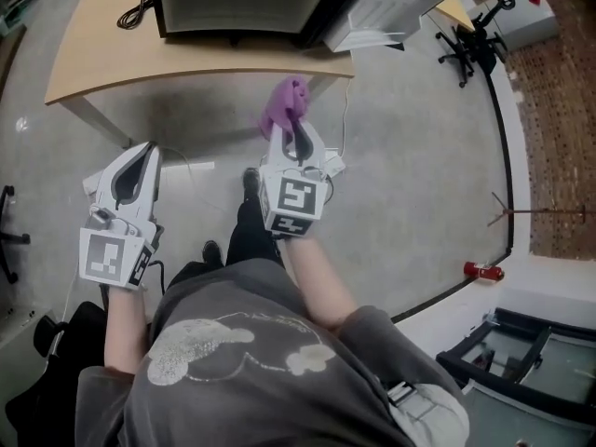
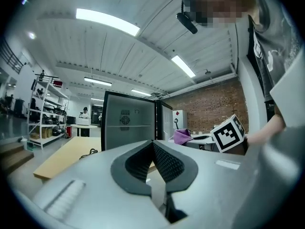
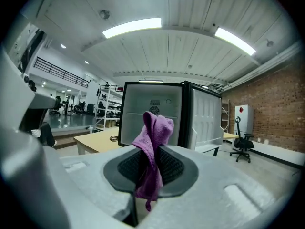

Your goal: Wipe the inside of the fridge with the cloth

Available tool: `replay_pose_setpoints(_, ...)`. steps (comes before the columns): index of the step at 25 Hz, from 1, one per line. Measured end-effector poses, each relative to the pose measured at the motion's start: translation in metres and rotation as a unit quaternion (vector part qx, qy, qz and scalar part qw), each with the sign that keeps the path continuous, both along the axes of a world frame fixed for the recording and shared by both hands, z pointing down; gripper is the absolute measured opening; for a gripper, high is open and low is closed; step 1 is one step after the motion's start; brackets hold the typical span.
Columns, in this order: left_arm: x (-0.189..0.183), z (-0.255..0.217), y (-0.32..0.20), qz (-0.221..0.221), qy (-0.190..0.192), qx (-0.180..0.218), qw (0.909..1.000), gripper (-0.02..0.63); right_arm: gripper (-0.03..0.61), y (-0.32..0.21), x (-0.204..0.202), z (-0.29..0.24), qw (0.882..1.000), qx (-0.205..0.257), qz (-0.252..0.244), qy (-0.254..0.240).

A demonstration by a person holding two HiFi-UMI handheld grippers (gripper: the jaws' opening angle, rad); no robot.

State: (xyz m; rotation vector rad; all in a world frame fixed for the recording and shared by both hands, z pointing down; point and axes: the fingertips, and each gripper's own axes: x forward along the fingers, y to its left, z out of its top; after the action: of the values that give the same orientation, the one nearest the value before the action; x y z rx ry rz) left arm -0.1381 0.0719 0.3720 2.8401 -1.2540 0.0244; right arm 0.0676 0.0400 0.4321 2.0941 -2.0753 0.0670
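Fridge (image 3: 151, 118) sits on the table (image 1: 102, 40), door swung open. My right tongs (image 3: 150, 166) are clamped on the purple cloth (image 3: 155, 137), out in front of the fridge. Left tongs (image 2: 153, 159) are pressed together, empty.

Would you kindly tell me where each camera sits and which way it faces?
Head view: on the person's head, facing steeply down at floor and desk; shows forearms, grey shirt, left tool, right tool.
Left gripper view: on the left tool, facing along its shut, empty jaws toward the open fridge; right tool's marker cube and the shirt show.
Right gripper view: on the right tool, facing along jaws shut on the purple cloth toward the fridge.
Shared: fridge, desk and cloth appear in all three.
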Motion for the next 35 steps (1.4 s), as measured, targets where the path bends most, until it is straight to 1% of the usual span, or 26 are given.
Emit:
replay_pose_setpoints(3,-0.007,0.002,0.014,0.008,0.007,-0.010,0.9999,0.017,0.043,0.024,-0.002,0.001,1.000,-0.018,0.013,-0.004)
replay_pose_setpoints(5,-0.004,-0.003,0.020,0.020,0.008,-0.006,0.9997,0.017,0.043,0.037,-0.001,-0.001,0.999,-0.024,0.020,-0.007)
replay_pose_setpoints(7,0.002,-0.010,0.025,0.032,0.010,0.004,0.9994,0.017,0.043,0.050,0.001,-0.005,0.999,-0.026,0.023,0.001)
replay_pose_setpoints(9,0.006,-0.015,0.028,0.036,0.016,0.008,0.9992,0.017,0.043,0.058,0.000,-0.007,0.999,-0.029,0.019,0.003)
replay_pose_setpoints(12,0.012,-0.015,0.032,0.040,0.025,0.004,0.9989,0.017,0.043,0.064,0.000,-0.006,0.999,-0.031,0.013,-0.006)
replay_pose_setpoints(15,0.021,-0.010,0.038,0.044,0.026,-0.001,0.9987,0.017,0.043,0.069,0.002,-0.005,1.000,-0.029,0.003,-0.004)
replay_pose_setpoints(18,0.028,-0.006,0.042,0.034,0.025,-0.005,0.9991,0.017,0.043,0.074,0.005,-0.008,1.000,-0.020,-0.018,0.000)
replay_pose_setpoints(22,0.038,-0.009,0.054,0.019,0.018,-0.001,0.9996,0.018,0.041,0.082,0.013,-0.016,0.999,-0.001,-0.043,-0.011)
replay_pose_setpoints(27,0.057,-0.013,0.076,-0.003,0.011,0.005,0.9999,0.017,0.038,0.097,0.031,-0.022,0.998,0.005,-0.068,-0.015)
replay_pose_setpoints(30,0.074,-0.018,0.095,-0.005,0.009,0.007,0.9999,0.017,0.037,0.110,0.045,-0.034,0.997,0.019,-0.080,-0.007)
replay_pose_setpoints(35,0.100,-0.024,0.114,-0.007,0.008,0.019,0.9998,0.017,0.037,0.125,0.057,-0.036,0.994,0.019,-0.107,0.000)
